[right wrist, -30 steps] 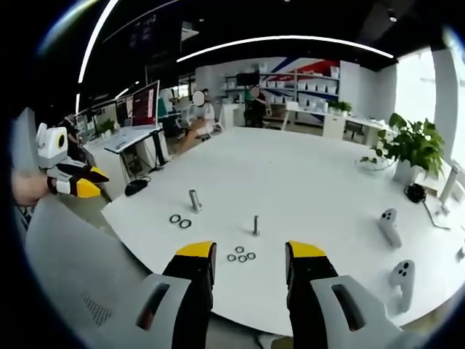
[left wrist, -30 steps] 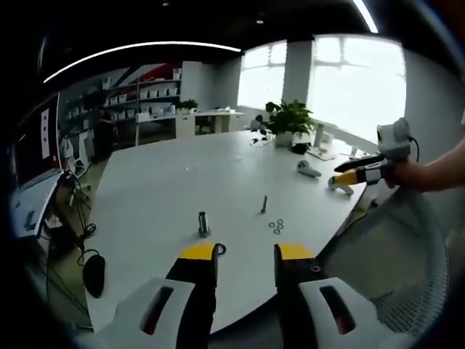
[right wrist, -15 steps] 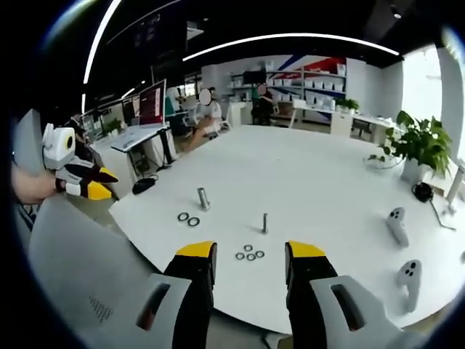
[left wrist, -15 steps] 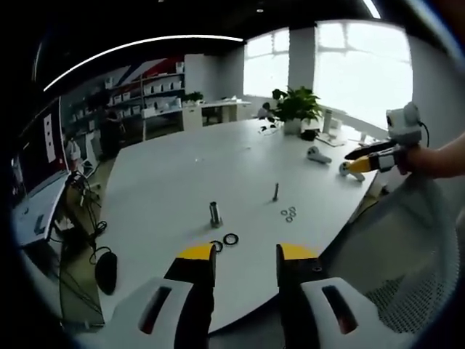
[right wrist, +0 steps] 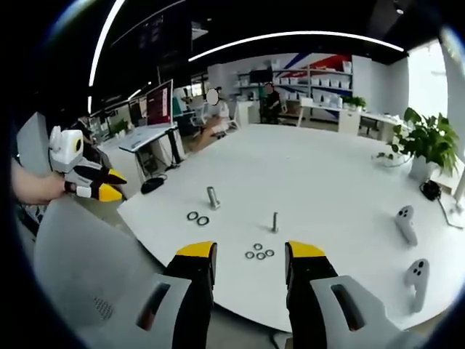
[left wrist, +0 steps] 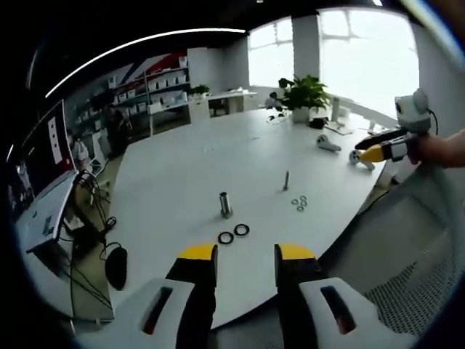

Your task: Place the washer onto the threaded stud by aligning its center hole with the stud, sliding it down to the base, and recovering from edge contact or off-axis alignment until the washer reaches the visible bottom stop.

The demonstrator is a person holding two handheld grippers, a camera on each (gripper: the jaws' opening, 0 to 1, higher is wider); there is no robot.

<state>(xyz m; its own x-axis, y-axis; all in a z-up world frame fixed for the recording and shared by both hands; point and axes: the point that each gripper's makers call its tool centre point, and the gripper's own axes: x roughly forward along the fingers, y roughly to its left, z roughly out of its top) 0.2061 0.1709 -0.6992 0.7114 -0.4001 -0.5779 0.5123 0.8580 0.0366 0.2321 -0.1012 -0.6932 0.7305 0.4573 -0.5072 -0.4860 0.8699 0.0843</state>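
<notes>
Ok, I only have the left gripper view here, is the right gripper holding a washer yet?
Observer: No. In the right gripper view, the right gripper has its jaws apart with nothing between them.
Operator: And what's straight ahead of it?
Observer: The small washers lie on the white table just past its jaws, and the thin stud stands right behind them.

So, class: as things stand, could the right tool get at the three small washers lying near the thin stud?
Probably yes. The right tool is open, and the small washers lie on bare table just beyond it, beside the thin stud, with nothing between.
</notes>
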